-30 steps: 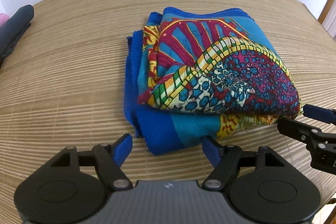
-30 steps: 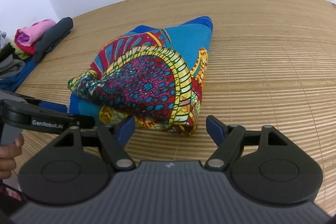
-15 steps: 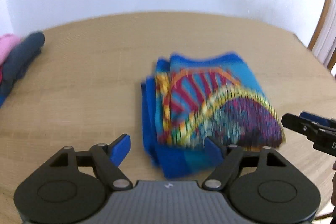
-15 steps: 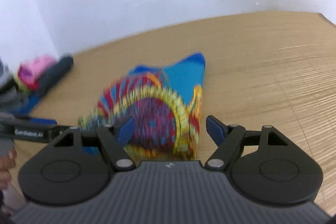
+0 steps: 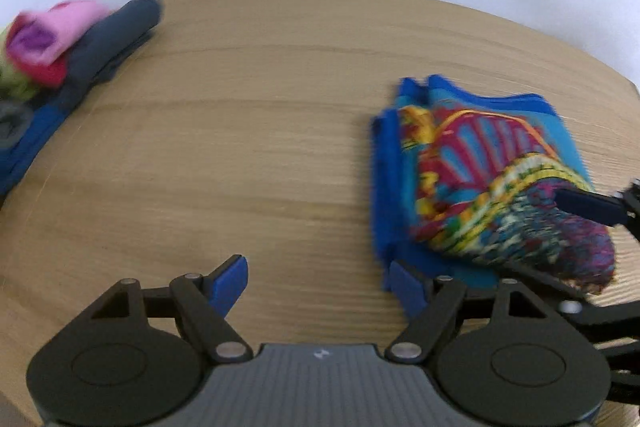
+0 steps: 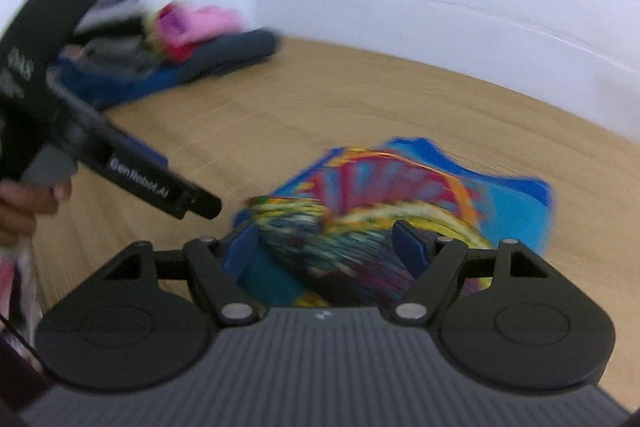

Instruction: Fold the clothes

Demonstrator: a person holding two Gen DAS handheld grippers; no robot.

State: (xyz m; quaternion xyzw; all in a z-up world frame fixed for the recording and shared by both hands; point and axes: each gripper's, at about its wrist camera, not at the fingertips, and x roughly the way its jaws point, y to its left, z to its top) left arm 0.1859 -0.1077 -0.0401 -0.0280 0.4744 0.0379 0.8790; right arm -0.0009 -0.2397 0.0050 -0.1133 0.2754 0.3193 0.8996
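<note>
We are seeing folded cloth (image 5: 492, 187) lying on table (image 5: 260, 147); we are holding left gripper (image 5: 320, 283) and right gripper (image 6: 324, 247) with fingers apart, gripping nothing; clothes pile (image 5: 60, 55) sitting well apart.

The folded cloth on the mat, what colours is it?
Blue folded cloth with red-yellow print; left wrist view.

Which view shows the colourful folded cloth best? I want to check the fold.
The left wrist view: the folded cloth lies whole on the mat, layered edges visible. In the right wrist view it is blurrier and partly hidden behind the right gripper.
</note>
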